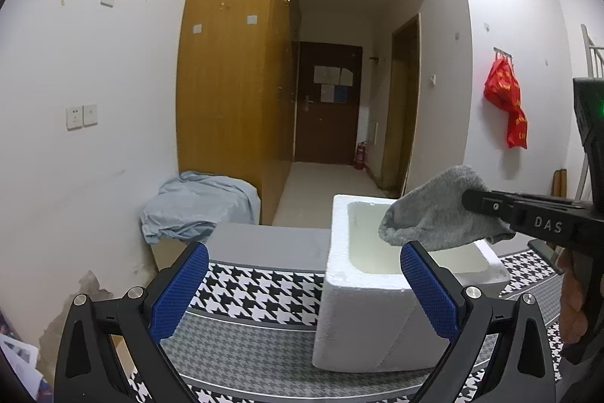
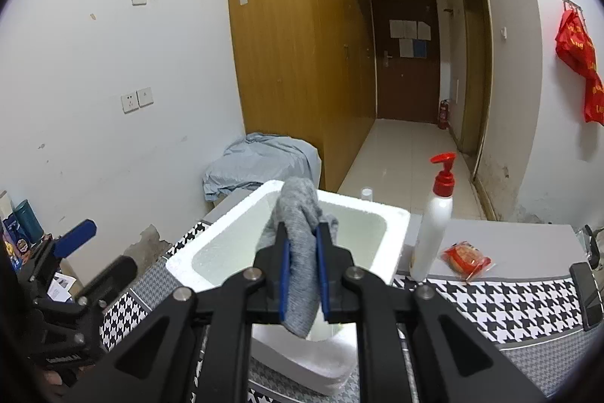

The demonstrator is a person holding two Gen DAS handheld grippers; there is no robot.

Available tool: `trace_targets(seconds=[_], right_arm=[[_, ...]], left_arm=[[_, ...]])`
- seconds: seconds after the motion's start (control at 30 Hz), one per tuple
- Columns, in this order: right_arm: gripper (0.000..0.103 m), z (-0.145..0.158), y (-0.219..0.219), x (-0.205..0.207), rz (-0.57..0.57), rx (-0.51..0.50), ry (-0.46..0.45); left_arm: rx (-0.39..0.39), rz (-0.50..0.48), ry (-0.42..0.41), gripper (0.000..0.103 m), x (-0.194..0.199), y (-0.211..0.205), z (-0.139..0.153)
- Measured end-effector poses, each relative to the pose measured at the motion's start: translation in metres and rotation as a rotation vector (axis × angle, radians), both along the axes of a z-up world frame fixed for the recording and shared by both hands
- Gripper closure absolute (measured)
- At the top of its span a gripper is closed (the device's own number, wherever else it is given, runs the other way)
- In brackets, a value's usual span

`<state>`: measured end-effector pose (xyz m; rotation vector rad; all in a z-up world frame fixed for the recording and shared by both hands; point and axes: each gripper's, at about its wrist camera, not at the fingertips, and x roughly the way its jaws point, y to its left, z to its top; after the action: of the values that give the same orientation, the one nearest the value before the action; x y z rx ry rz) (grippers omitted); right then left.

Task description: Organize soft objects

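Observation:
A grey sock (image 2: 300, 274) is pinched between the blue pads of my right gripper (image 2: 302, 233), which is shut on it. The sock hangs over the open white foam box (image 2: 396, 218), its lower end dangling near the box's front wall. In the left wrist view the same sock (image 1: 430, 214) droops from the right gripper (image 1: 470, 201) above the foam box (image 1: 362, 308). My left gripper (image 1: 307, 289) stands open just in front of the box's left side, nothing between its fingers. From the right wrist view the left gripper (image 2: 94, 255) sits low at the left.
The box stands on a table covered by a houndstooth cloth (image 2: 509, 301). To its right are a white pump bottle with a red top (image 2: 434, 225) and a red snack packet (image 2: 466, 259). A blue-grey cloth heap (image 1: 196, 206) lies behind, beside a wooden wardrobe (image 1: 230, 70).

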<state>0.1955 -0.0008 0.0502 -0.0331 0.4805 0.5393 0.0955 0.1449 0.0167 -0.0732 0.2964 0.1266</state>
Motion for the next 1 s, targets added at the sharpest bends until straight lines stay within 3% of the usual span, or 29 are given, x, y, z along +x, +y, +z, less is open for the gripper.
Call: trace_targets(seconds=[0.13, 0.2, 0.27, 0.3, 0.7, 0.83, 1.0], right_arm=[[0.085, -0.003, 0.006, 0.004, 0.003, -0.014, 0.009], [0.076, -0.005, 0.009, 0.006, 0.005, -0.019, 0.014], [0.043, -0.007, 0.01, 0.008, 0.011, -0.012, 0.022], [0.039, -0.008, 0.01, 0.008, 0.01, -0.004, 0.022], [0.029, 0.0, 0.0, -0.008, 0.03, 0.011, -0.027], [0.012, 0.002, -0.007, -0.018, 0.044, 0.016, -0.048], [0.005, 0.002, -0.019, -0.034, 0.06, 0.039, -0.083]], left_arm=[[0.003, -0.001, 0.006, 0.001, 0.0, 0.002, -0.003], [0.007, -0.003, 0.01, 0.001, 0.001, 0.002, -0.004], [0.009, -0.005, 0.013, 0.001, 0.002, 0.002, -0.004], [0.008, -0.003, 0.013, 0.001, 0.002, 0.002, -0.004], [0.016, -0.005, 0.022, 0.001, 0.002, -0.005, -0.003], [0.02, -0.008, 0.017, 0.001, -0.004, -0.009, 0.001], [0.031, -0.016, 0.004, 0.001, -0.012, -0.019, 0.008]])
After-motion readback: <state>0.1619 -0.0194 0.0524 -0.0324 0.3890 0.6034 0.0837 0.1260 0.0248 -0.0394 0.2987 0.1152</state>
